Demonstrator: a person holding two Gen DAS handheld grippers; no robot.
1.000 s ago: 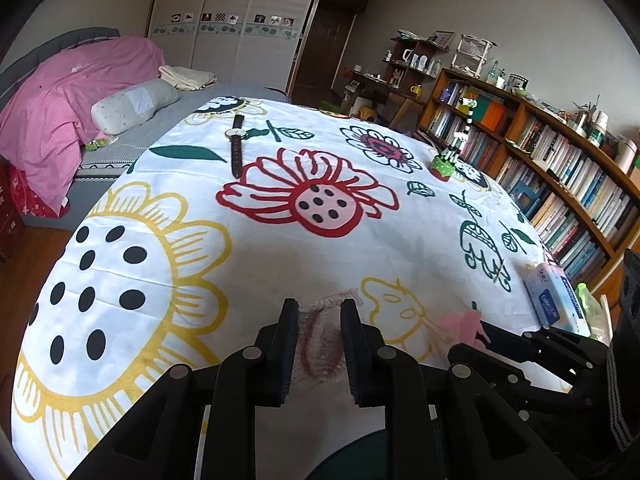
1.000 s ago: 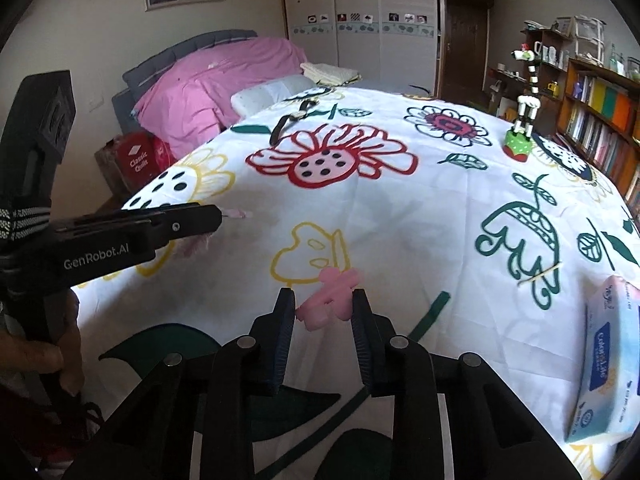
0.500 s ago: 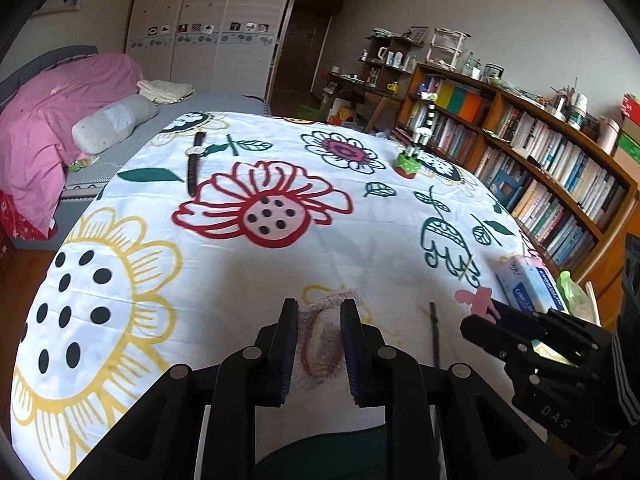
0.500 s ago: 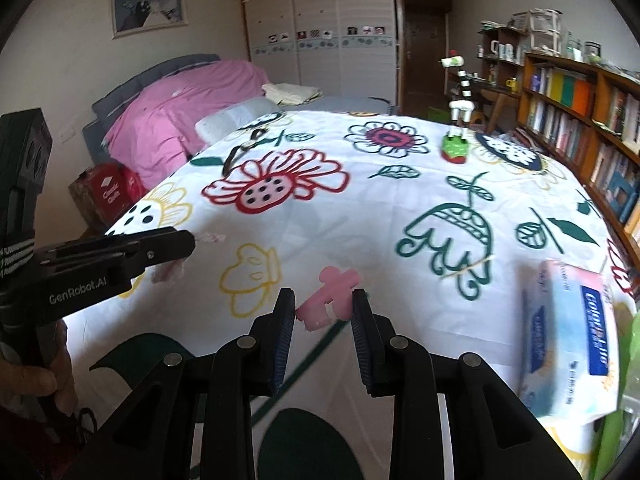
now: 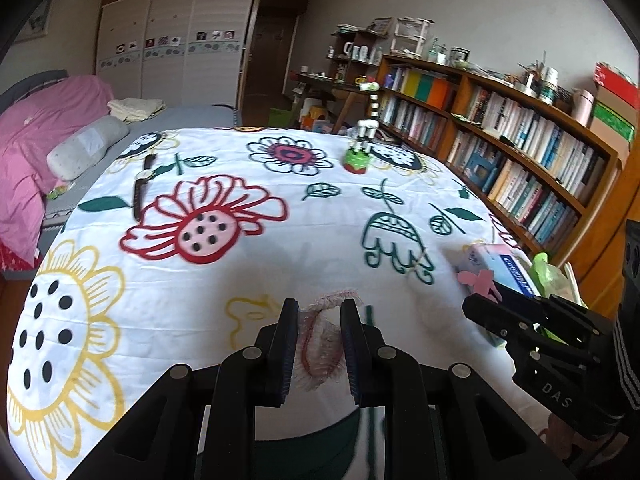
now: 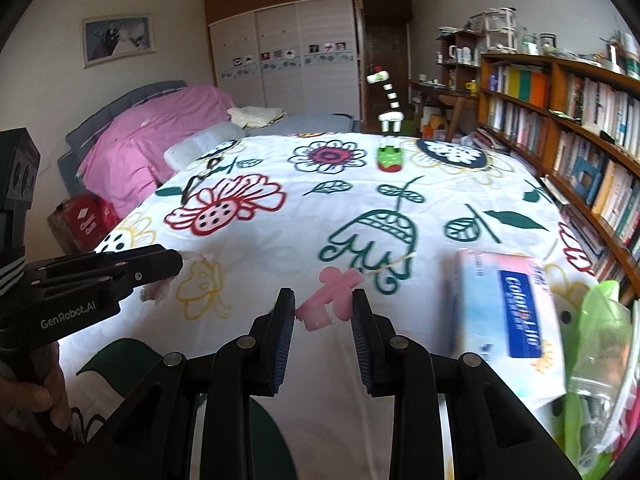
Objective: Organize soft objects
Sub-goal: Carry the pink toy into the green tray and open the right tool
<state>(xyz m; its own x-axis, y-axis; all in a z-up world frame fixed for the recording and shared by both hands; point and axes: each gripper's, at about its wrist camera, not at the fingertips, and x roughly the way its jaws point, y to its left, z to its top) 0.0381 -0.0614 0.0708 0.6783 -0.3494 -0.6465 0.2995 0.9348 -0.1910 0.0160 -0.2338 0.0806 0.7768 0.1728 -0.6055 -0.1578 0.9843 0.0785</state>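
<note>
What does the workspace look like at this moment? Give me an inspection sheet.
Surface: flower-print sheet over a table, lying flat.
Job's things: frilly pink scrunchie and pink soft piece, both held off the sheet.
Clutter: wristwatch, giraffe figure, tissue pack, green bag.
Grippers: left gripper shut on the scrunchie; right gripper shut on the pink piece.
Cables: nothing seen.
Surroundings: bed with pink cover, bookshelf, wardrobe.

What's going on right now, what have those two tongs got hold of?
Left tongs shut on frilly pink hair tie. Right tongs shut on pink clip. Both above flowered cloth; tissue pack lies right.
</note>
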